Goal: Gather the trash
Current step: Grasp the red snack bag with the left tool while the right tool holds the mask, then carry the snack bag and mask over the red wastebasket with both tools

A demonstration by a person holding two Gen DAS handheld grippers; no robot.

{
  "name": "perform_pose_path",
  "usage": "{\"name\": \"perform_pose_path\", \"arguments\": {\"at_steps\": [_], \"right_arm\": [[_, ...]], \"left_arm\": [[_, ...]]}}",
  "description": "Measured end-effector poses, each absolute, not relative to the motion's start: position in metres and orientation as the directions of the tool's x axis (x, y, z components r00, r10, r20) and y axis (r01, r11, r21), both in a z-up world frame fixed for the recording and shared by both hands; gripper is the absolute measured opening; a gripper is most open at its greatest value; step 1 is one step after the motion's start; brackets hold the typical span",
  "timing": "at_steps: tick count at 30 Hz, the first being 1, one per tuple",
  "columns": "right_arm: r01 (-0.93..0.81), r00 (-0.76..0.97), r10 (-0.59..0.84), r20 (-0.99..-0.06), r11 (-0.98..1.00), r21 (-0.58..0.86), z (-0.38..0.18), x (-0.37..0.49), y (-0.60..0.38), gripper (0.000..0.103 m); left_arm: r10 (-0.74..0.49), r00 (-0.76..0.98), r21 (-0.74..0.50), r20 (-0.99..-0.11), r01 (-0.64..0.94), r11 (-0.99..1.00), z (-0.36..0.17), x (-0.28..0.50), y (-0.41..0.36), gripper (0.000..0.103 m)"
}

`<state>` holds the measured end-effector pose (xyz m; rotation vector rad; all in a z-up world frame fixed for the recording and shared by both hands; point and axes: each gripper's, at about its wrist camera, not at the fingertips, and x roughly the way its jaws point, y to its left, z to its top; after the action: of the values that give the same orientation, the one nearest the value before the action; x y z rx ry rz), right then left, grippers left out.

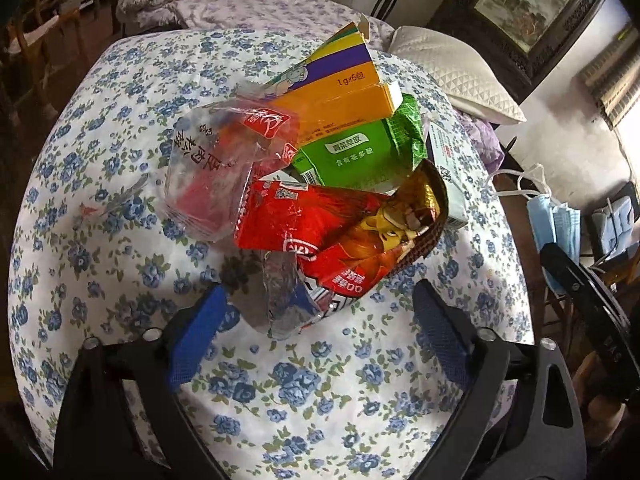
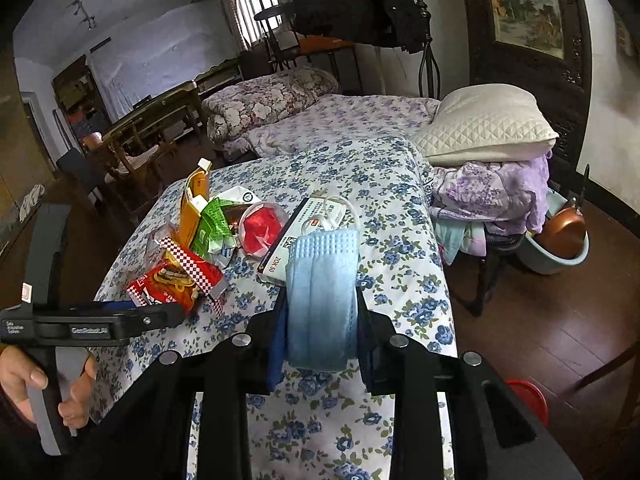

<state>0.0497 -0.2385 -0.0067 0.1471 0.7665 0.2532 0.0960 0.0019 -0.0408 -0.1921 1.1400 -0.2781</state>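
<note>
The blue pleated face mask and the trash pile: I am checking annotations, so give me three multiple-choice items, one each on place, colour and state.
1. Where is the blue pleated face mask?
A. Between the right gripper's fingers
B. On the pillow
C. On the floor

2. What colour is the crumpled snack wrapper nearest the left gripper?
A. Red
B. White
C. Black

3. How do the left gripper's jaws stand?
A. Shut on the wrapper
B. Open, around a clear plastic scrap
C. Out of view

Answers: 1 A, the mask is pinched between the pads; 2 A, red foil with print; 3 B, the blue pads stand wide apart.
</note>
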Motion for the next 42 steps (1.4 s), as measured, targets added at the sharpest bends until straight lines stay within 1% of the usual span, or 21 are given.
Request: {"name": "perform_pose_path", "arguments": {"at_steps": [1, 2, 5, 7, 8, 9, 10, 15, 20, 22, 26, 27, 28, 29, 30, 34, 39, 42], "right_arm": [[-0.175, 0.69, 0.282, -0.666, 0.959, 0.224, -0.007, 0.05, -0.238, 0.03], [-0.175, 0.69, 0.282, -0.667, 0.959, 0.224, -0.008, 0.05, -0.238, 0.03], [-0.173, 0.688, 0.274, -0.672, 0.961, 0.216, -0.009, 0.05, -0.237, 0.03], [-0.169, 0.688, 0.263, -0.676, 0.964, 0.203, -0.01, 0.05, -0.236, 0.03], [-0.168, 0.687, 0.256, -0.68, 0.966, 0.195, -0.01, 0.051, -0.235, 0.03], [-0.169, 0.686, 0.257, -0.681, 0.966, 0.194, -0.011, 0.051, -0.235, 0.03], [-0.17, 0.684, 0.258, -0.682, 0.966, 0.195, -0.011, 0.051, -0.235, 0.03], [-0.174, 0.676, 0.256, -0.691, 0.967, 0.188, -0.013, 0.051, -0.233, 0.03], [-0.177, 0.668, 0.255, -0.699, 0.967, 0.183, -0.015, 0.051, -0.229, 0.03], [-0.179, 0.667, 0.255, -0.7, 0.967, 0.181, -0.015, 0.052, -0.228, 0.03], [-0.183, 0.663, 0.256, -0.704, 0.967, 0.179, -0.016, 0.052, -0.226, 0.03], [-0.183, 0.662, 0.256, -0.704, 0.967, 0.179, -0.016, 0.051, -0.226, 0.03], [-0.183, 0.662, 0.256, -0.704, 0.967, 0.18, -0.016, 0.052, -0.227, 0.03], [-0.182, 0.662, 0.256, -0.704, 0.967, 0.181, -0.016, 0.051, -0.227, 0.03], [-0.181, 0.663, 0.255, -0.703, 0.967, 0.181, -0.016, 0.051, -0.227, 0.03], [-0.178, 0.665, 0.256, -0.701, 0.967, 0.184, -0.015, 0.051, -0.229, 0.03], [-0.176, 0.667, 0.248, -0.702, 0.969, 0.176, -0.013, 0.05, -0.232, 0.03], [-0.175, 0.671, 0.242, -0.701, 0.97, 0.167, -0.01, 0.049, -0.233, 0.03]], "left_arm": [[-0.315, 0.388, -0.289, -0.866, 0.125, 0.949, -0.041, 0.097, 0.001, 0.075], [-0.322, 0.385, -0.294, -0.865, 0.131, 0.947, -0.041, 0.098, 0.001, 0.074], [-0.331, 0.392, -0.299, -0.859, 0.142, 0.944, -0.04, 0.1, -0.001, 0.065], [-0.348, 0.401, -0.308, -0.848, 0.163, 0.937, -0.036, 0.1, -0.002, 0.051], [-0.357, 0.403, -0.311, -0.843, 0.177, 0.934, -0.035, 0.099, -0.003, 0.047], [-0.37, 0.404, -0.317, -0.837, 0.193, 0.928, -0.032, 0.098, -0.005, 0.039], [-0.38, 0.403, -0.321, -0.832, 0.208, 0.924, -0.031, 0.097, -0.007, 0.036], [-0.382, 0.413, -0.289, -0.826, 0.272, 0.918, -0.026, 0.093, -0.022, 0.035], [-0.36, 0.421, -0.236, -0.832, 0.319, 0.918, -0.031, 0.095, -0.036, 0.04], [-0.352, 0.431, -0.213, -0.831, 0.337, 0.917, -0.032, 0.095, -0.042, 0.045], [-0.356, 0.443, -0.194, -0.822, 0.37, 0.908, -0.035, 0.098, -0.053, 0.046], [-0.359, 0.443, -0.19, -0.821, 0.38, 0.905, -0.035, 0.097, -0.055, 0.044], [-0.359, 0.444, -0.184, -0.821, 0.389, 0.903, -0.035, 0.096, -0.057, 0.03], [-0.369, 0.44, -0.183, -0.819, 0.41, 0.894, -0.034, 0.094, -0.06, 0.019], [-0.374, 0.436, -0.181, -0.818, 0.423, 0.888, -0.034, 0.093, -0.062, 0.015], [-0.386, 0.455, -0.168, -0.802, 0.449, 0.878, -0.026, 0.083, -0.065, 0.01], [-0.435, 0.485, -0.203, -0.759, 0.459, 0.865, -0.005, 0.07, -0.061, 0.01], [-0.455, 0.472, -0.231, -0.755, 0.457, 0.859, 0.0, 0.066, -0.063, 0.01]]}}
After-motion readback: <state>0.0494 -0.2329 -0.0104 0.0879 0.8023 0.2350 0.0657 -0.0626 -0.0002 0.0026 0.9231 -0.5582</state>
